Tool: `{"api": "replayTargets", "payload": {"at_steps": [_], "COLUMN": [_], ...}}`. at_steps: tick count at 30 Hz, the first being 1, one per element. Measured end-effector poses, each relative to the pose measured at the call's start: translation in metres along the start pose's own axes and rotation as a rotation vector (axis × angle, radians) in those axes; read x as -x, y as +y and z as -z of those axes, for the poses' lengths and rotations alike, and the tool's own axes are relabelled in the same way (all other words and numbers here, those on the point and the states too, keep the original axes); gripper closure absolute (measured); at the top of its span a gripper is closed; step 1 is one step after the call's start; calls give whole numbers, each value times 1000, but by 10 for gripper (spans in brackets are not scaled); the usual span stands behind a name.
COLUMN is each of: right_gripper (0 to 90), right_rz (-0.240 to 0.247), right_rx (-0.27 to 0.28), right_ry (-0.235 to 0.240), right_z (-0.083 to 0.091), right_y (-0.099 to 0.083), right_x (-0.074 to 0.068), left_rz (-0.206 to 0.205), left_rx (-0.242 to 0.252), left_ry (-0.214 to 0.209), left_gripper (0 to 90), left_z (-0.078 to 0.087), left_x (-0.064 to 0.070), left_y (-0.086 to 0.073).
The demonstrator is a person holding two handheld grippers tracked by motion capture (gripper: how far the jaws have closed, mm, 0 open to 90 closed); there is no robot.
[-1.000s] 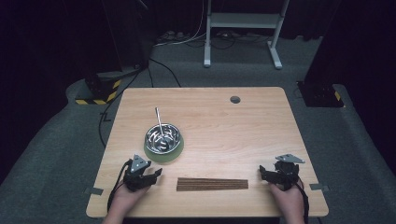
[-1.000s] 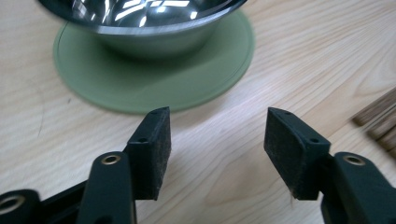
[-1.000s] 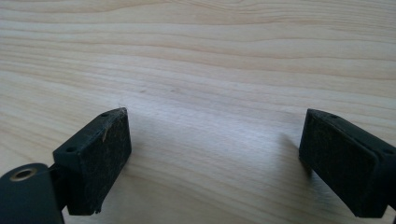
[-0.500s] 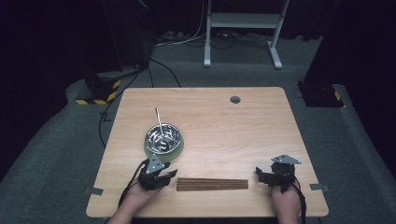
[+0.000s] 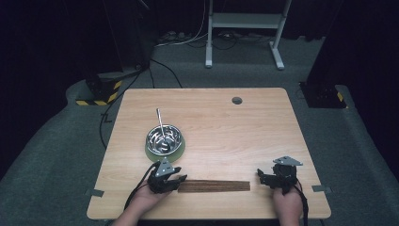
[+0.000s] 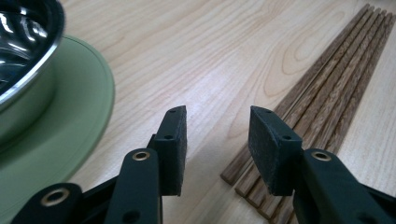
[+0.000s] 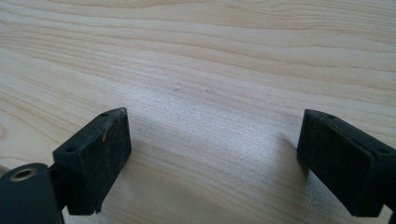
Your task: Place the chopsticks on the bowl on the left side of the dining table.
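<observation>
A row of several dark wooden chopsticks (image 5: 214, 186) lies side by side near the table's front edge. My left gripper (image 5: 179, 181) sits at their left end, open, with nothing between its fingers. In the left gripper view the gripper (image 6: 217, 144) hovers low over the wood, and the chopsticks (image 6: 317, 93) run away past the right jaw. My right gripper (image 5: 261, 177) rests just beyond the chopsticks' right end. In the right gripper view the gripper (image 7: 215, 158) is wide open over bare tabletop.
A steel bowl (image 5: 163, 137) with a metal utensil (image 5: 160, 121) leaning in it stands on a green plate (image 5: 151, 152), just behind the left gripper. The plate (image 6: 70, 126) and bowl (image 6: 23, 56) lie close at the left. A cable hole (image 5: 236, 100) is at the table's back.
My left gripper has moved right along the front of the table to the chopsticks' left end. The right gripper has shifted slightly left toward their right end.
</observation>
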State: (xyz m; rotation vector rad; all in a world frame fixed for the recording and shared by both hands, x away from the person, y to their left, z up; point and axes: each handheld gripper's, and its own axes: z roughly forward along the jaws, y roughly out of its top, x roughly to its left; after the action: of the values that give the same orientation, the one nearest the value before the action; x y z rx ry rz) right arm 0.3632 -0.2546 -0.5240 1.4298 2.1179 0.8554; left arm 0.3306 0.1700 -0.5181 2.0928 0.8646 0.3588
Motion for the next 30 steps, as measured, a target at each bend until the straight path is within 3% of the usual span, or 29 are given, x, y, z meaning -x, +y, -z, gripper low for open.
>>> {"api": "replayTargets", "payload": {"at_steps": [4, 12, 14, 16, 17, 19, 25, 30], "right_gripper": [94, 94, 94, 94, 94, 95, 95, 95], "right_rz": [11, 3, 5, 7, 7, 0, 9, 12], "right_rx": [-4, -7, -6, -6, 0, 4, 9, 10], "right_ry": [6, 8, 9, 8, 5, 2, 1, 1], "right_z": [0, 1, 1, 1, 0, 0, 0, 0], "right_y": [0, 0, 0, 0, 0, 0, 0, 0], "right_x": [0, -1, -1, -1, -1, -2, -1, -1], "left_rz": [3, 14, 16, 8, 13, 24, 31, 23], "left_rx": [-23, -11, -6, -4, -20, -29, 16, 4], "left_ry": [-5, 3, 47, 53, 91, 100, 73, 49], "left_gripper": [567, 567, 573, 575, 579, 580, 562, 544], "left_z": [-4, -5, -4, -4, -5, -4, -2, -13], "left_x": [2, 0, -2, -3, -5, -8, -10, -10], "left_y": [-1, -2, -3, -3, -4, -6, -3, 2]}}
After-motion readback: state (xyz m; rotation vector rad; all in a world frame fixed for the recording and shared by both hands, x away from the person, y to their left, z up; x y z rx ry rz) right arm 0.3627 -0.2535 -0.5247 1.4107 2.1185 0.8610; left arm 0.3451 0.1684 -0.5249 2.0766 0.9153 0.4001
